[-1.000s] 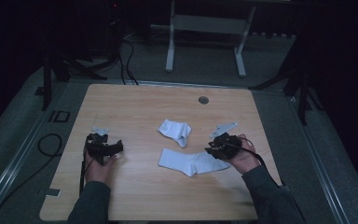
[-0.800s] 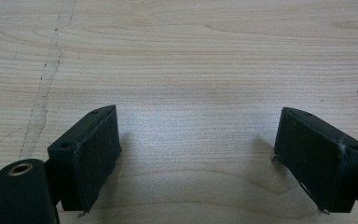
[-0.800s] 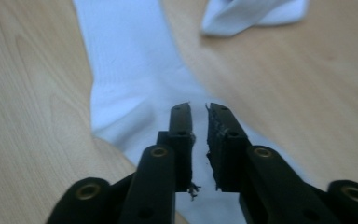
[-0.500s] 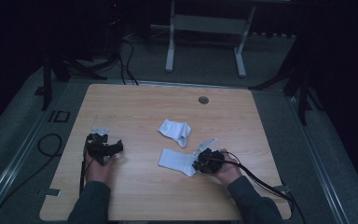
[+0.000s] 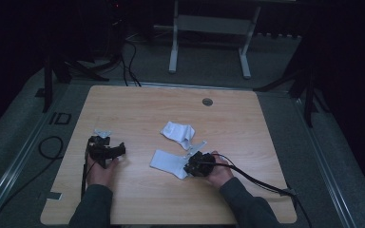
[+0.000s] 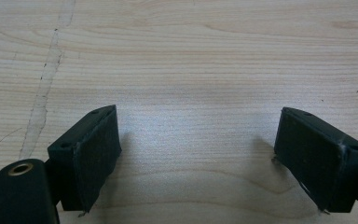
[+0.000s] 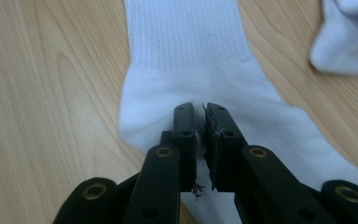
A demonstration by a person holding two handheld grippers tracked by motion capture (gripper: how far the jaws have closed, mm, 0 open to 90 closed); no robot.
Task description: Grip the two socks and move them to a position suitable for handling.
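Note:
A flat white sock (image 5: 164, 161) (image 7: 186, 60) lies mid-table toward the near edge. My right gripper (image 5: 190, 166) (image 7: 200, 112) sits over its middle. The jaws are pressed together with the fabric pinched at their tips, and the sock runs on under the gripper to the lower right. A second white sock (image 5: 178, 132) (image 7: 349, 37) lies crumpled just beyond it. My left gripper (image 5: 116, 151) (image 6: 198, 154) rests at the table's left, jaws wide apart over bare wood, holding nothing.
The wooden table (image 5: 266, 142) has a round cable hole (image 5: 207, 101) near its far edge. The right gripper's cable (image 5: 252, 178) trails toward the near right corner. A metal frame stand (image 5: 209, 42) and loose cables stand on the floor behind.
My right gripper has moved left from the flat sock's right end to its middle. The left gripper has stayed still.

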